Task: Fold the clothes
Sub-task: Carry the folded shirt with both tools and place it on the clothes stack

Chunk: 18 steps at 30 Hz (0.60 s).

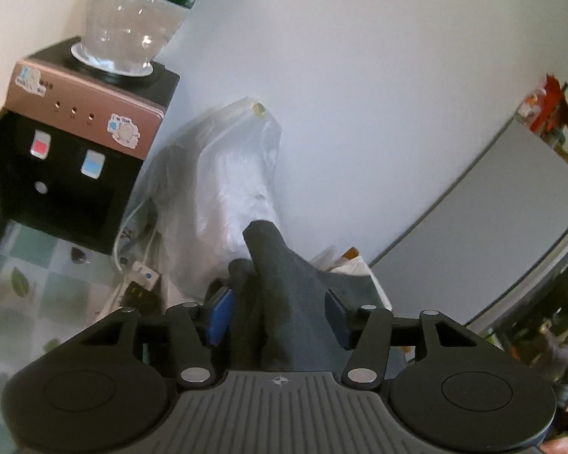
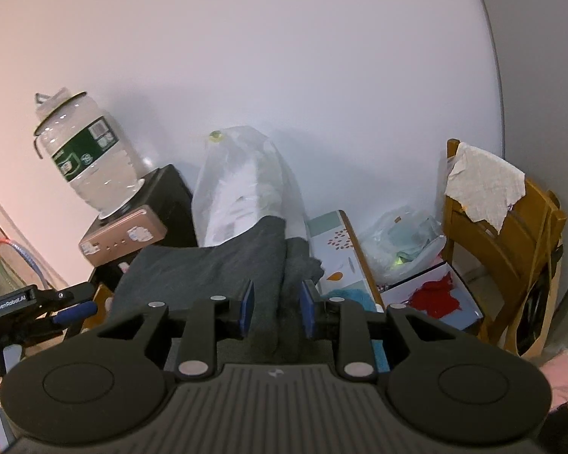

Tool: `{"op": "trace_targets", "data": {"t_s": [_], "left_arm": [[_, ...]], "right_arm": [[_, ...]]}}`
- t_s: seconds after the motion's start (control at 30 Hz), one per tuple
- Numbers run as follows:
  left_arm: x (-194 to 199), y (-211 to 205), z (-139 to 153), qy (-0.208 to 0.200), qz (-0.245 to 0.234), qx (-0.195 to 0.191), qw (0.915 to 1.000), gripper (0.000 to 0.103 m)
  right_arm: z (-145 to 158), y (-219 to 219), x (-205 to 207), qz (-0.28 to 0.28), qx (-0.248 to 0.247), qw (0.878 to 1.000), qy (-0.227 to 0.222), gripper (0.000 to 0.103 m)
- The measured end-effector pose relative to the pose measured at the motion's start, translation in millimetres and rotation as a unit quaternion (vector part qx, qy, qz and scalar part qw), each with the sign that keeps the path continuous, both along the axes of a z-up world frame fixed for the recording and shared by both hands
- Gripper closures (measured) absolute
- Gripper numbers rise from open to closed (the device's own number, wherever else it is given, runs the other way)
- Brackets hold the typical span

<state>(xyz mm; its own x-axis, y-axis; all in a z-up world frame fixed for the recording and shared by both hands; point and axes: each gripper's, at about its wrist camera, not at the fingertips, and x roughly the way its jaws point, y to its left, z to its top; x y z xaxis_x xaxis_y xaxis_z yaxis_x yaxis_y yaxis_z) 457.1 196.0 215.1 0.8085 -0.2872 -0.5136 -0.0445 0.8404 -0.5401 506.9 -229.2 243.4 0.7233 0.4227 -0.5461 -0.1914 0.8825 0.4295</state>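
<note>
1. Dark grey fabric, the garment [image 2: 216, 265], is held up in the air between both tools, clear of any flat surface that can be seen.
2. In the left wrist view the left gripper [image 1: 276, 316] is seen clamped on a bunched corner of the garment [image 1: 284, 283]; a peak of cloth stands up past the blue pads [image 1: 219, 317].
3. In the right wrist view the right gripper [image 2: 276, 312] is closed on another bunched part of the cloth, and the cloth is spread leftward from it as a slack sheet.
4. The left tool is also visible at the left edge of the right wrist view, near the far end of that sheet.
5. How far the folding has gone cannot be settled: thick layers are gathered in each grip, but whether these are made folds or mere bunching cannot be told.
6. No flat, folded garment is shown lying anywhere, so a laid-down, squared result is judged to be outstanding.
7. The water dispenser [image 1: 75, 143] and a plastic bag [image 2: 246, 185] on the wall are seen behind the cloth.
</note>
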Motion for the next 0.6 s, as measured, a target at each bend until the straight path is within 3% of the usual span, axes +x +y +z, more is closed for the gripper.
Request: {"op": "trace_targets", "data": {"t_s": [0.37,0.5,0.6], "left_arm": [[-85.3,-20.7,37.2,0.019,-0.035,0.045,0.9982,0.039],[-119.7,-30.8,51.5,0.019,-0.044,0.061,0.9970,0.032],[-146.5,-38.8,60.6,0.015,-0.050,0.074,0.9959,0.026]], "right_arm": [[32.0,7.1,-86.2,0.027,0.000,1.000,0.010,0.069],[46.5,12.4,-123.9,0.037,-0.008,0.999,0.002,0.064],[55.6,15.0,-153.9,0.043,-0.011,0.999,-0.007,0.054]]}}
